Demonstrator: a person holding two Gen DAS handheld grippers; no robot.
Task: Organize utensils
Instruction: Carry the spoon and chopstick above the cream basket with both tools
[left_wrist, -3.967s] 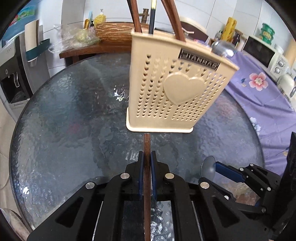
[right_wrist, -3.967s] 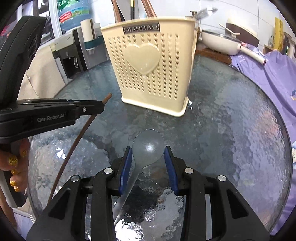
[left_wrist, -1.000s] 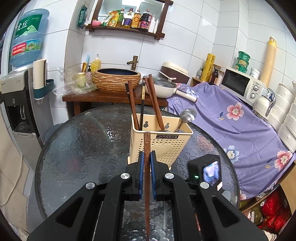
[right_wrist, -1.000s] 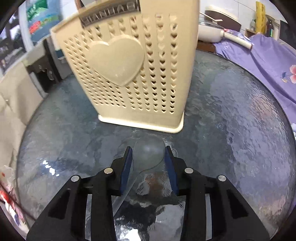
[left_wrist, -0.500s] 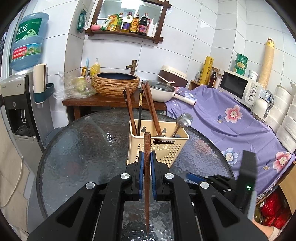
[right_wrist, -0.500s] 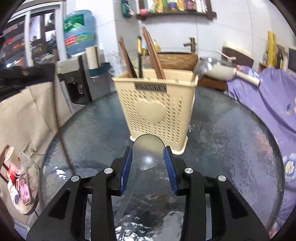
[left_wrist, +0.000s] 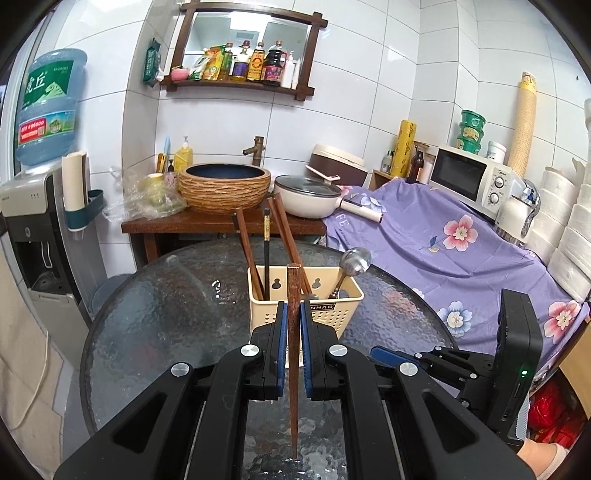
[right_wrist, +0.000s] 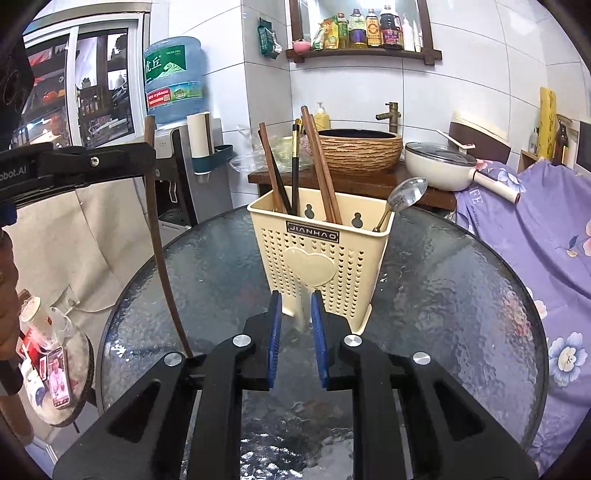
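My left gripper (left_wrist: 293, 306) is shut on a brown wooden chopstick (left_wrist: 294, 350) that stands upright between its blue pads. The same chopstick (right_wrist: 162, 258) hangs from that gripper (right_wrist: 110, 158) at the left of the right wrist view. Behind it stands the cream perforated utensil holder (right_wrist: 321, 254), with several chopsticks (right_wrist: 317, 166) and a metal spoon (right_wrist: 406, 192) inside. My right gripper (right_wrist: 296, 295) points at the holder's front and its jaws are closing. A pale, blurred translucent spoon (right_wrist: 301, 314) shows edge-on between them, with a gap on each side. The right gripper (left_wrist: 384, 354) also shows low on the right in the left wrist view.
The holder stands on a round textured glass table (right_wrist: 461, 295). A purple floral cloth (left_wrist: 461, 251) covers the counter on the right. Behind are a wooden bench with a woven basin (left_wrist: 225, 188) and a white pan (left_wrist: 306, 199). A phone (right_wrist: 55, 373) lies on a low stool at left.
The right gripper has risen and drawn back from the holder. Its jaws have narrowed and the spoon's bowl no longer spans the pads. The left gripper rose slightly, still holding the chopstick.
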